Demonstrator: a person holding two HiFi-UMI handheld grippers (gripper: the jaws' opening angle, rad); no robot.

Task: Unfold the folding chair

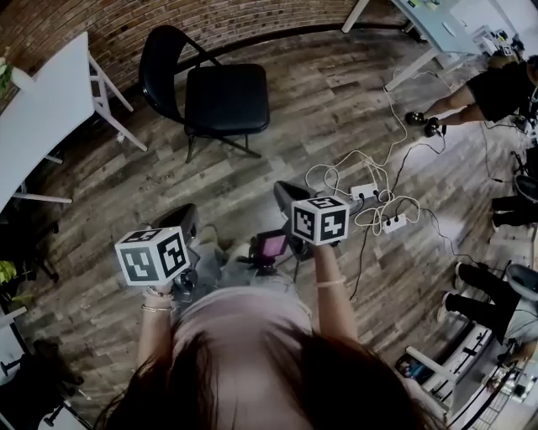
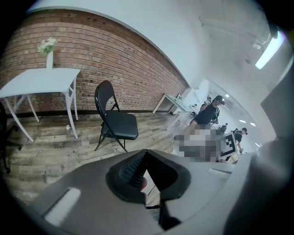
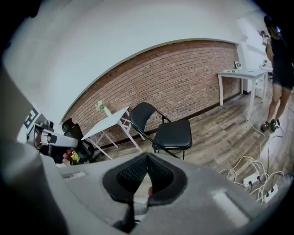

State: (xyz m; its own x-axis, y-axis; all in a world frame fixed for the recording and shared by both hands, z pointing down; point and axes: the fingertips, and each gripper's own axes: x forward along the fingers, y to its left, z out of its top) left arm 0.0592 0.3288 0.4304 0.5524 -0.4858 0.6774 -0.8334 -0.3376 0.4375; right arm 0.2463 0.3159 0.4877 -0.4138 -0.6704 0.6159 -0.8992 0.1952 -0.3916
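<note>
A black folding chair [image 1: 220,92] stands unfolded on the wood floor near the brick wall, its seat down and its back toward the wall. It also shows in the left gripper view, chair [image 2: 115,120], and in the right gripper view, chair [image 3: 167,131]. My left gripper [image 1: 183,225] is held low at the left, well short of the chair, shut with nothing between its jaws. My right gripper [image 1: 290,201] is beside it at the right, also shut and empty. In their own views the left gripper [image 2: 146,153] and right gripper [image 3: 147,158] show pads meeting.
A white table [image 1: 42,101] stands left of the chair, with a vase of flowers [image 2: 48,50] on it. White cables and power strips [image 1: 374,201] lie on the floor at the right. People [image 1: 487,88] and another white table [image 1: 429,25] are at the far right.
</note>
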